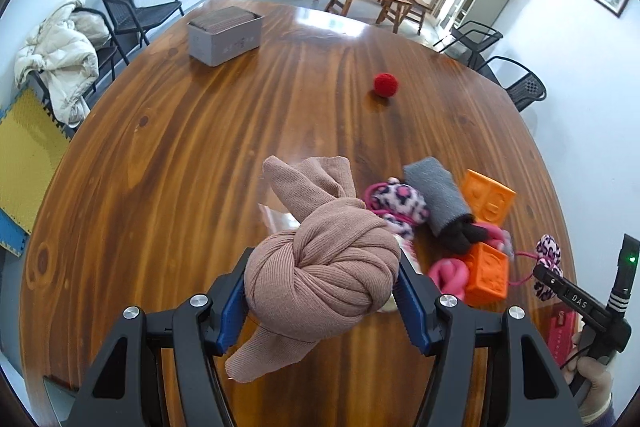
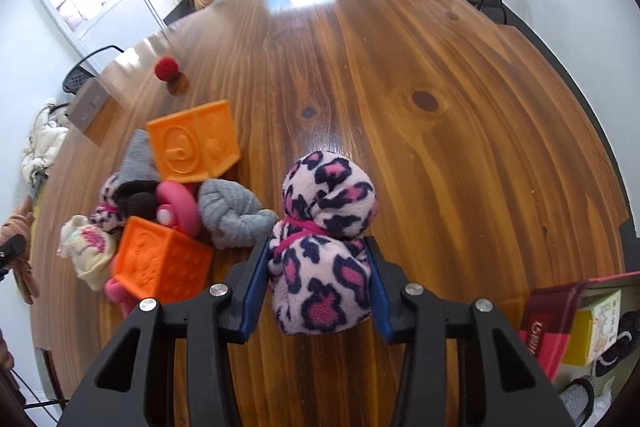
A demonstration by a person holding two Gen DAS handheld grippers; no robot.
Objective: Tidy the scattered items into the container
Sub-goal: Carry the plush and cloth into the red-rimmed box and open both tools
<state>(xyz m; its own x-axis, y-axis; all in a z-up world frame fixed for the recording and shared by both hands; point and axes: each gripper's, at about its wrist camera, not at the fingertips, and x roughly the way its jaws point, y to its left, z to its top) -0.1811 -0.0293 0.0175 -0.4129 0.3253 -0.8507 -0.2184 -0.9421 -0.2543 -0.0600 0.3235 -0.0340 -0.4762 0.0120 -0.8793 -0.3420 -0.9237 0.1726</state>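
My left gripper [image 1: 322, 303] is shut on a knotted tan cloth bundle [image 1: 320, 263], which hangs above the wooden table [image 1: 200, 167]. My right gripper [image 2: 320, 283] is shut on a leopard-print fleece bundle [image 2: 324, 247], its blue pads pressing both sides just over the table [image 2: 440, 107]. Left of it lies a pile: two orange cubes [image 2: 196, 143] [image 2: 160, 259], a grey knotted sock [image 2: 232, 215], a pink ring [image 2: 178, 207] and a cream cloth [image 2: 88, 251]. A red-walled box [image 2: 548, 327] holding a yellow book and dark items sits at the lower right.
A red ball [image 1: 386, 83] lies alone farther out on the table. A grey box [image 1: 225, 35] with brown contents stands at the far left. Black chairs [image 1: 136, 7] ring the table, one draped with a white coat [image 1: 60, 59]. A gloved hand [image 1: 592, 387] holds the right gripper's handle.
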